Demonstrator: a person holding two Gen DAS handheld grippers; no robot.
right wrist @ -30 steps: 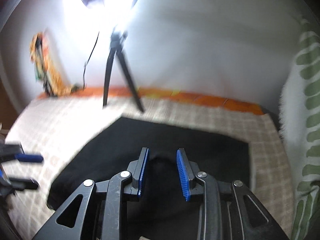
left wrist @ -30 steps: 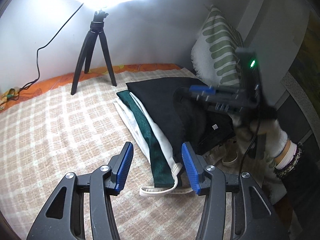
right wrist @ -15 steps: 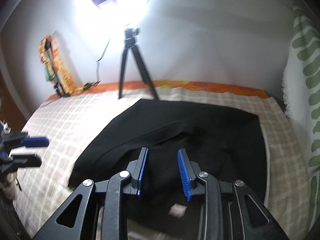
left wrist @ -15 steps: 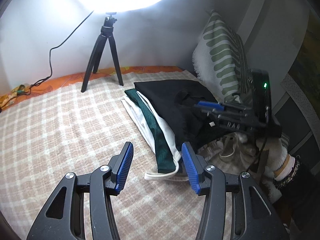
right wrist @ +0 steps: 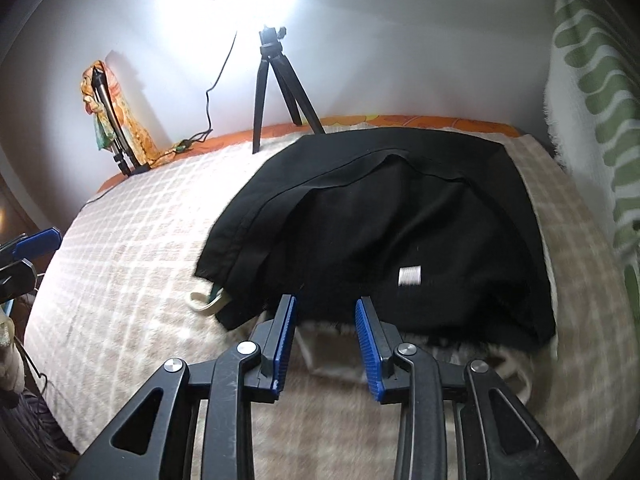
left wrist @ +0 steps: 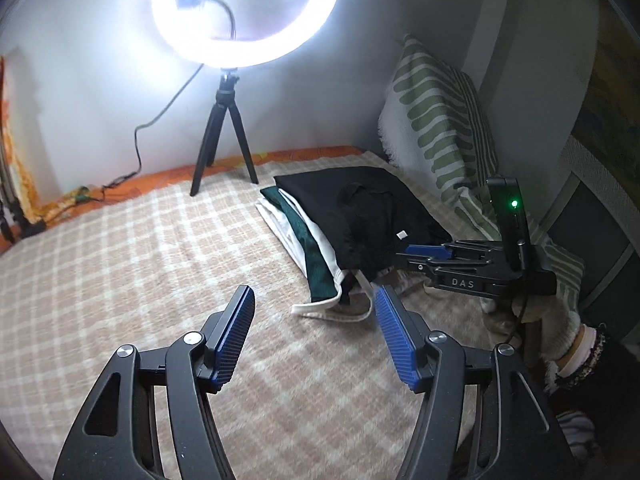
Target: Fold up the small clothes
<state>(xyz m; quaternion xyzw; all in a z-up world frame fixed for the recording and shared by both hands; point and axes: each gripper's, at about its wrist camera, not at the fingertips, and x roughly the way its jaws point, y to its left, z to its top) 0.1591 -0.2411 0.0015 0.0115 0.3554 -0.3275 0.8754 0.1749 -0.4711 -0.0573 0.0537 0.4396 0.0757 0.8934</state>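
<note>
I see the pile of clothes (left wrist: 344,224) lying on the checked blanket (left wrist: 132,264), toward two o'clock in my left view and filling the centre of my right view. On top is a black garment (right wrist: 400,224), folded flat, with a small white label (right wrist: 410,276) showing near its front edge. Under it, along the pile's left side, a dark green piece (left wrist: 308,248) and a white piece (left wrist: 280,232) stick out in layers, and a pale strap loop (left wrist: 340,312) trails from the pile's near corner onto the blanket.

I see no box or basket; the clothes sit straight on the blanket.

My left gripper (left wrist: 314,336) hovers over bare blanket at six o'clock, its jaws opening, with nothing between them; the strap loop lies just beyond its right fingertip. My right gripper (right wrist: 326,332) is released too, jaws apart with nothing pinched; it sits at the black garment's near edge, and I cannot tell if the tips brush it. A gloved hand (left wrist: 548,312) carries it at four o'clock in the left view.

At twelve o'clock a bright ring lamp (left wrist: 244,12) stands on a black tripod (left wrist: 224,140) against the wall, its cable (left wrist: 160,120) trailing left. A green-striped cushion (left wrist: 440,120) leans at two o'clock, just behind the pile. A second stand draped with patterned cloth (right wrist: 108,108) is at ten o'clock in the right view.
</note>
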